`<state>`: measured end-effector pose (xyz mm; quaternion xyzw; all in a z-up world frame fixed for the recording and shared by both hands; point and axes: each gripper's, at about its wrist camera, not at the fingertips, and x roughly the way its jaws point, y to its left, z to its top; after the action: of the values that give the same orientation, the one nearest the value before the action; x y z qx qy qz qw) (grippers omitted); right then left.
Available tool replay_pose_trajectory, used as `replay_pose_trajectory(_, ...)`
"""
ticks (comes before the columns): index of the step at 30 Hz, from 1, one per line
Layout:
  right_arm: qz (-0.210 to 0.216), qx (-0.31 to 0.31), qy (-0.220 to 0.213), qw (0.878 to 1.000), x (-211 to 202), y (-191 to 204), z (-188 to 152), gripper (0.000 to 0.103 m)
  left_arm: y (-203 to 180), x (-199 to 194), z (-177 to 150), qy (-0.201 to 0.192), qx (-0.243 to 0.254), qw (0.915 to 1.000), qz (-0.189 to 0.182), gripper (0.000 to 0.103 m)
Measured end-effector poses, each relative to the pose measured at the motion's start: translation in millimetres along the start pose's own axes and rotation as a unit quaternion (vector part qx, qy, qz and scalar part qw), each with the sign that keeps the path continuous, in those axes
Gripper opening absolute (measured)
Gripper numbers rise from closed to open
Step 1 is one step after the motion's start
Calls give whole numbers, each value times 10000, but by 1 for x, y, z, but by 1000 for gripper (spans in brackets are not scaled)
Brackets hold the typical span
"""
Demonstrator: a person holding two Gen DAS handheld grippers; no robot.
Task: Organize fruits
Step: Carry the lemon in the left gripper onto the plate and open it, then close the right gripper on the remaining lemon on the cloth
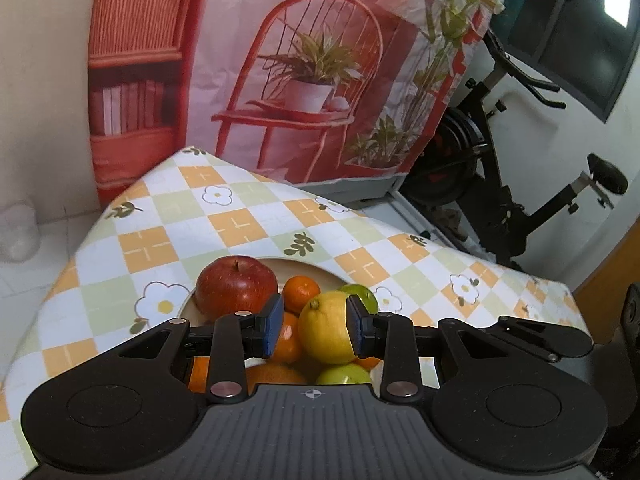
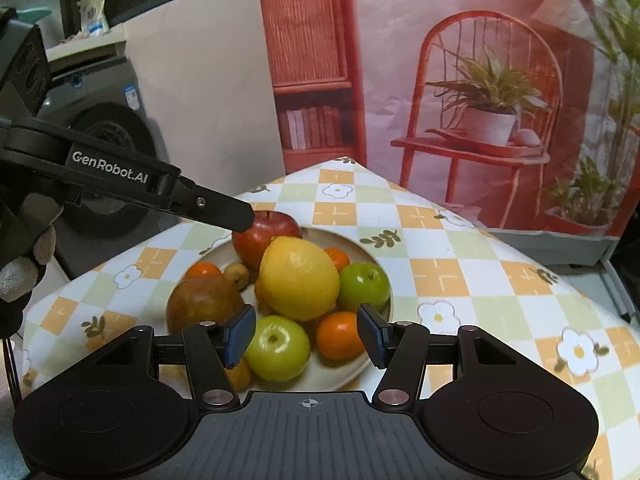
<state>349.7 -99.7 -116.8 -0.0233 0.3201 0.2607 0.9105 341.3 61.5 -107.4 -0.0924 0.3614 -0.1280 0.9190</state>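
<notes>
Left gripper (image 1: 314,326) jaws apart, pads flanking the lemon (image 1: 326,328) atop the fruit pile, contact unclear. Right gripper (image 2: 306,334) released, hovering over a green apple (image 2: 277,349) and orange (image 2: 338,335). All fruit, with red apple (image 2: 266,240), sits on the plate (image 2: 372,256), desk (image 2: 460,276) centre.

A large printed fabric backdrop (image 1: 304,68) showing a red wire chair, potted plants and a red wicker cabinet hangs behind the table, which is covered by a checked orange, green and white flowered tablecloth (image 1: 224,216). To one side stands a black exercise bike (image 1: 500,184) beneath a dark-framed window (image 1: 576,28). On the other side, a grey front-loading washing machine (image 2: 100,136) sits beside a plain cream wall (image 2: 208,92).
</notes>
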Motion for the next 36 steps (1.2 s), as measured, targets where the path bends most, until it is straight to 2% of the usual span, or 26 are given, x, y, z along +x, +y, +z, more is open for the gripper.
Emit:
replay_pose_trajectory(9, 120, 173, 47, 9998, -21, 7, -32, 53, -17, -26, -29, -197, 167, 9997, 55, 35)
replay_pose_trajectory(11, 131, 179, 92, 9997, -22, 8, -37, 56, -18, -27, -33, -148, 71, 9999, -44, 35)
replay_pose_trajectory(16, 192, 278, 192, 9992, -20, 13, -48, 58, -24, -26, -44, -27, 190, 9998, -97, 35)
replay_pose_trajectory(21, 240, 552, 102, 9981, -18, 12, -59, 68, -24, -22, -49, 79, 215, 9996, -156, 35)
replay_pose_trajectory(24, 336, 790, 94, 9963, -16, 11, -67, 70, -23, -19, -49, 128, 181, 9996, -201, 35)
replay_pose_trajectory(29, 512, 977, 163, 9938, -11, 15, -74, 69, -23, -16, -52, 203, 148, 9993, -262, 35)
replay_pose_trajectory(31, 589, 960, 185, 9935, -9, 18, -75, 62, -23, -15, -53, 230, 143, 9992, -298, 35)
replay_pose_trajectory(32, 637, 947, 182, 9933, -9, 20, -75, 55, -23, -15, -54, 243, 139, 9991, -315, 35)
replay_pose_trajectory(36, 559, 755, 154, 9955, -9, 30, -74, 54, -24, -13, -55, 331, 128, 9983, -456, 35)
